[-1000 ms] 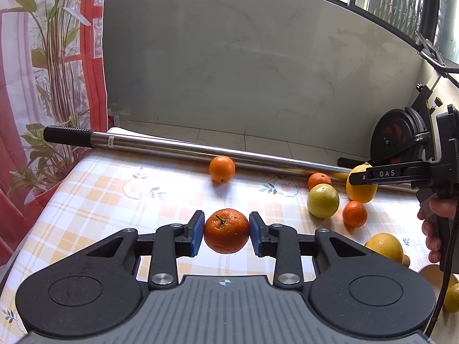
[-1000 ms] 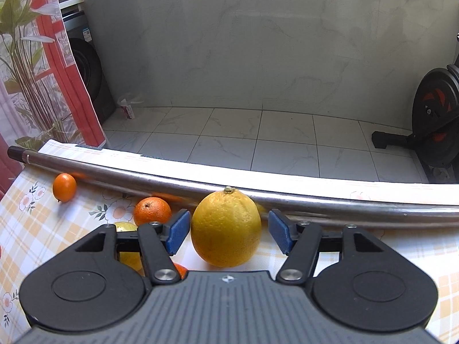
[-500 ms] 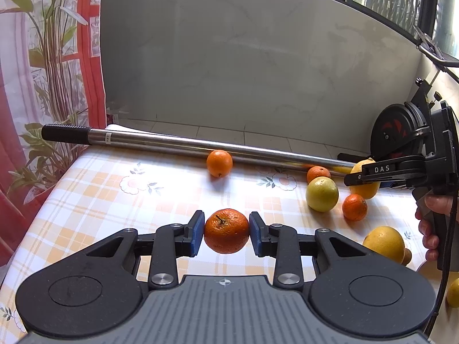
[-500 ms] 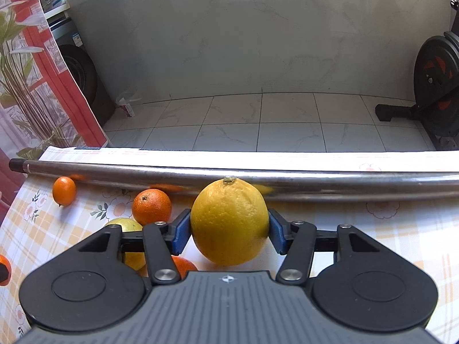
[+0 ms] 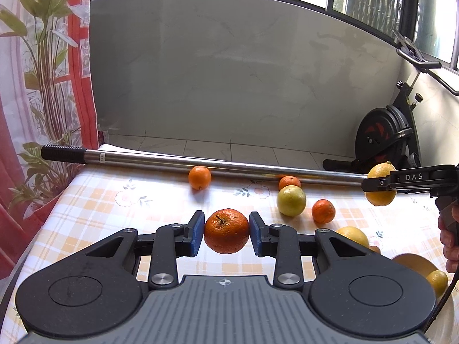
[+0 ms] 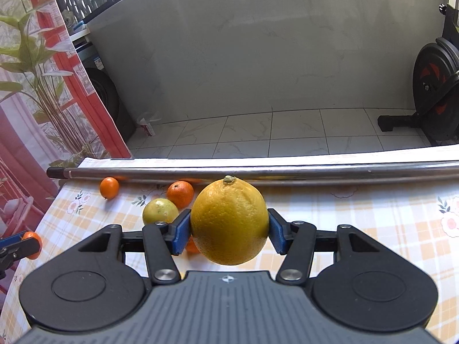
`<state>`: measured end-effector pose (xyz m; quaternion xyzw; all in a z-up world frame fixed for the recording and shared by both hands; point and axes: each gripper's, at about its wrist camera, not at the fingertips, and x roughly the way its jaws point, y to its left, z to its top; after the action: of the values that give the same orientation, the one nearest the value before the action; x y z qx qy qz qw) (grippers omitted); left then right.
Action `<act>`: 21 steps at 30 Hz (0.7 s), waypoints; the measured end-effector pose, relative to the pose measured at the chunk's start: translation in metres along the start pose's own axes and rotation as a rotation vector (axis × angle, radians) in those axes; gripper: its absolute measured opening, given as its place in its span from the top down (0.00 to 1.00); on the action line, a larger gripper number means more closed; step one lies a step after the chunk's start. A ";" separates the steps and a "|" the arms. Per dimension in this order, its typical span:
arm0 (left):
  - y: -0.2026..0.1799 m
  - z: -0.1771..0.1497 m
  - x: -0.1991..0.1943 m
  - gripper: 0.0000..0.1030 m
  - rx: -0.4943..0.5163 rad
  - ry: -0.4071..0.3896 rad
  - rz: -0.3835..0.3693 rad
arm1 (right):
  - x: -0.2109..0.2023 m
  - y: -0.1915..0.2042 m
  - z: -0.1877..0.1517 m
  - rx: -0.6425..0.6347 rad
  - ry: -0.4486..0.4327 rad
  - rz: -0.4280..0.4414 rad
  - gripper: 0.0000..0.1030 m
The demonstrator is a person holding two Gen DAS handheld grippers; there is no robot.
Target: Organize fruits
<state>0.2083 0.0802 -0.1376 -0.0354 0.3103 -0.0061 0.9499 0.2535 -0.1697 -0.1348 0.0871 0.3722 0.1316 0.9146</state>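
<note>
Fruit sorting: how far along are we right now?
Done: two yellow fruits appear to sit in a dish at the lower right. In hand: the left gripper clamps a tangerine, the right gripper a large yellow citrus. Left: several oranges and a greenish fruit lie loose on the tablecloth.

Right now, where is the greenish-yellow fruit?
In the left wrist view the greenish-yellow fruit sits on the tablecloth, right of centre, between two small oranges, just before the metal pole.
</note>
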 end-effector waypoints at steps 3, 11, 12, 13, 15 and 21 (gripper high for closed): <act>-0.011 0.000 -0.008 0.65 0.017 -0.009 -0.016 | -0.022 -0.003 -0.007 -0.008 -0.009 0.006 0.44; -0.042 -0.003 -0.024 0.65 0.059 -0.020 -0.077 | -0.070 -0.016 -0.030 0.011 -0.036 0.018 0.44; -0.046 -0.003 -0.025 0.65 0.064 -0.020 -0.084 | -0.074 -0.018 -0.033 0.015 -0.034 0.020 0.44; -0.050 -0.005 -0.027 0.65 0.070 -0.019 -0.093 | -0.077 -0.020 -0.036 0.018 -0.032 0.021 0.44; -0.058 -0.008 -0.029 0.65 0.083 -0.015 -0.112 | -0.082 -0.023 -0.042 0.020 -0.028 0.018 0.44; -0.079 -0.017 -0.028 0.65 0.116 0.009 -0.175 | -0.092 -0.033 -0.059 0.039 -0.008 0.020 0.44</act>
<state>0.1768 0.0009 -0.1291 -0.0073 0.3096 -0.1069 0.9448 0.1549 -0.2254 -0.1246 0.1095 0.3699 0.1331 0.9129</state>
